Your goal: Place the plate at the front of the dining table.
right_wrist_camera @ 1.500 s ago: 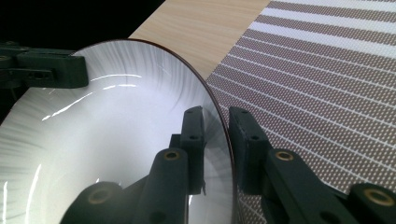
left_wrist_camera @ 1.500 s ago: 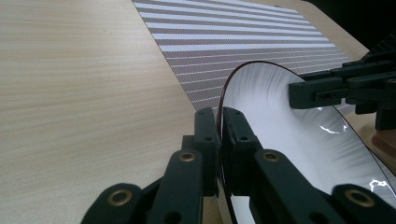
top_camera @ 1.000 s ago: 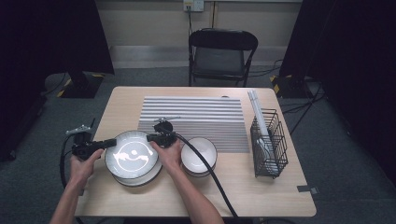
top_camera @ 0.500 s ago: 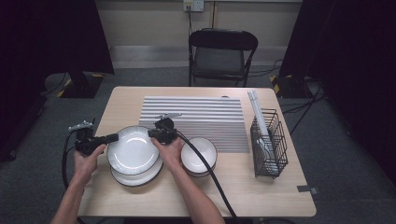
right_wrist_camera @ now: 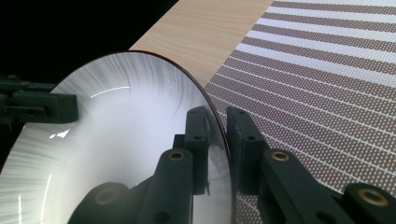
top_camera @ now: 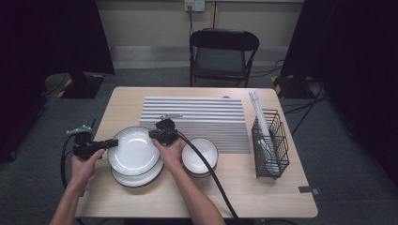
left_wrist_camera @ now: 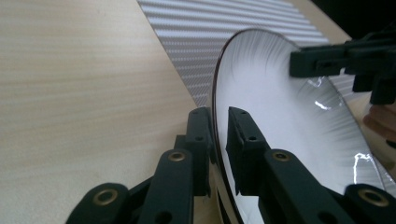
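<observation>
top plate (top_camera: pixel 133 151) is glazed, rigid, slippery, breakable; rim is the only hold. left gripper (top_camera: pixel 111 143) jaws, just easing open, straddle the rim; right gripper (top_camera: pixel 154 135) pinches the opposite rim.

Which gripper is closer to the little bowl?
Right. The right gripper grips the plate rim just left of the bowl; the left gripper grips the plate's far side, farther away.

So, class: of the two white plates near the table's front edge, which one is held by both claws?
The upper plate, gripped at opposite rims by the left claw and right claw. The lower plate lies flat on the table beneath it, untouched.
</observation>
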`<move>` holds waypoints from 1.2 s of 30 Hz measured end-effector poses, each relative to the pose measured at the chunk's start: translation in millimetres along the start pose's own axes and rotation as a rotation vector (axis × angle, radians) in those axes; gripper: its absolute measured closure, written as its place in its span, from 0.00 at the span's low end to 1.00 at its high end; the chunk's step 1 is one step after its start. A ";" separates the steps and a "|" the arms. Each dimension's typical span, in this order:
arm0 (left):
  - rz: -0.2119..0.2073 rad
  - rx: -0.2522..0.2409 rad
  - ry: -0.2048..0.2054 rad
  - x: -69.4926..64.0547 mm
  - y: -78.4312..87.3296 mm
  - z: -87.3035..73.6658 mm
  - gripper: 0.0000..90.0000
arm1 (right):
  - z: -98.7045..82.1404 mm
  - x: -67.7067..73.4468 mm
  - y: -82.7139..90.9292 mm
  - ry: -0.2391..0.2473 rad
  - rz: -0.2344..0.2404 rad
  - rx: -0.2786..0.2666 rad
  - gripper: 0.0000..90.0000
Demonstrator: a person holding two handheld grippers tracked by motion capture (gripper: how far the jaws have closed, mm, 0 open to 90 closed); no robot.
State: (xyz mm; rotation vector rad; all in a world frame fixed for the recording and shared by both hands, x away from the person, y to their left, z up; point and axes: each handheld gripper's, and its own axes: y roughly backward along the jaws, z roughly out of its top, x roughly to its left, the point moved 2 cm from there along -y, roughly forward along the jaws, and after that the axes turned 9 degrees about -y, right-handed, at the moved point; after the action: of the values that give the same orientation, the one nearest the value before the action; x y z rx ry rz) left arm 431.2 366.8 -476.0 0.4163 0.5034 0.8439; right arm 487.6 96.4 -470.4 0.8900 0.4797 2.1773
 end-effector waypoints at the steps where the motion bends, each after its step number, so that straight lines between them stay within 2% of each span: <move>1: -0.005 0.001 0.007 1.5 0.4 0.7 0.91 | -0.5 0.1 0.0 -0.001 -0.002 -0.003 0.88; 4: 0.000 -0.007 0.010 1.1 0.6 2.1 0.93 | -0.9 0.4 0.2 -0.009 -0.003 -0.002 0.88; 6: 0.015 -0.011 -0.005 2.6 1.2 6.0 0.94 | -0.9 0.8 0.1 -0.012 -0.005 -0.006 0.88; 9: 0.014 -0.039 0.002 5.3 2.4 10.1 0.95 | 2.6 2.1 0.9 -0.017 0.002 -0.025 0.88; 11: 0.022 -0.058 0.000 5.8 3.6 12.5 0.95 | 6.2 4.0 2.0 0.002 -0.001 -0.034 0.88; 14: 0.026 -0.061 0.015 7.0 1.6 12.0 0.95 | 9.0 5.2 0.3 0.016 -0.017 -0.029 0.88; 18: 0.039 -0.057 -0.001 6.1 1.3 12.3 0.95 | 7.0 3.1 -1.7 0.009 -0.018 -0.020 0.88; 22: 0.045 -0.064 0.000 4.9 0.9 11.9 0.95 | 5.9 0.8 -1.8 -0.006 -0.004 -0.012 0.88; 27: 0.047 -0.068 0.000 4.7 0.8 11.5 0.95 | -0.8 -0.9 -6.2 -0.029 0.024 0.051 0.80; 36: 0.040 -0.074 0.003 5.3 0.6 10.5 0.95 | -6.9 -4.8 -5.5 -0.074 0.069 0.064 0.79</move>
State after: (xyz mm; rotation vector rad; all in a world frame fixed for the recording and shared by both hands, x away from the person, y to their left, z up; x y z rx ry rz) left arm 439.8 369.8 -468.5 0.3582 0.4670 0.8992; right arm 487.6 96.1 -480.4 1.0325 0.4916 2.1923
